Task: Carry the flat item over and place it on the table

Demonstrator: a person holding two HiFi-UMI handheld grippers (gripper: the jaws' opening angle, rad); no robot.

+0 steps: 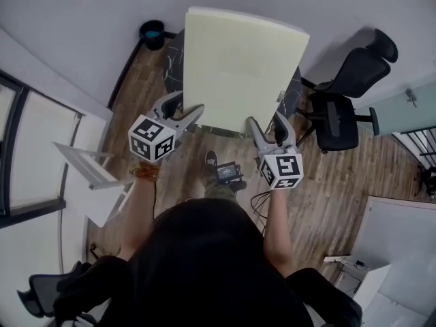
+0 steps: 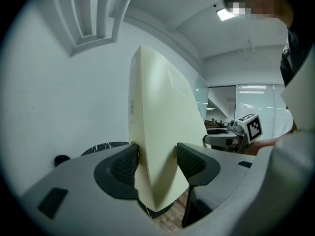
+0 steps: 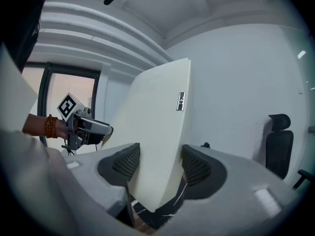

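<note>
Panel (image 1: 238, 67) of pale yellow foam, one only, thick and flat, held up in the air at its near edge by two grippers. Seen from the head view over one round dark marble surface (image 1: 172, 67); not possible to tell whether touching it.

Left gripper (image 1: 187, 107) at the near left corner of the panel, jaws closed on it, one dark ribbed pad (image 2: 124, 163) pressed on each face. Right gripper (image 1: 267, 122) at the near right corner, jaws gripping the panel in the same way. One marker cube (image 1: 152, 139) on the left gripper and one more on the right, so two in total. Each gripper visible also in the view of the other, at the far side of the panel.

One small printed label (image 3: 181, 101) on the thin edge of the panel in the right gripper view; print too small to read.

One string of brown beads (image 1: 145, 172) around the left wrist.

Around the surface: wooden floor (image 1: 340, 182), two black office chairs, one (image 1: 340, 107) just right of the surface and one (image 1: 41, 295) at the lower left corner of the head view, only partly seen. One black round pot (image 1: 152, 33) on the floor by the wall, behind the surface. One white frame (image 1: 85, 165) at the left, near the window.
</note>
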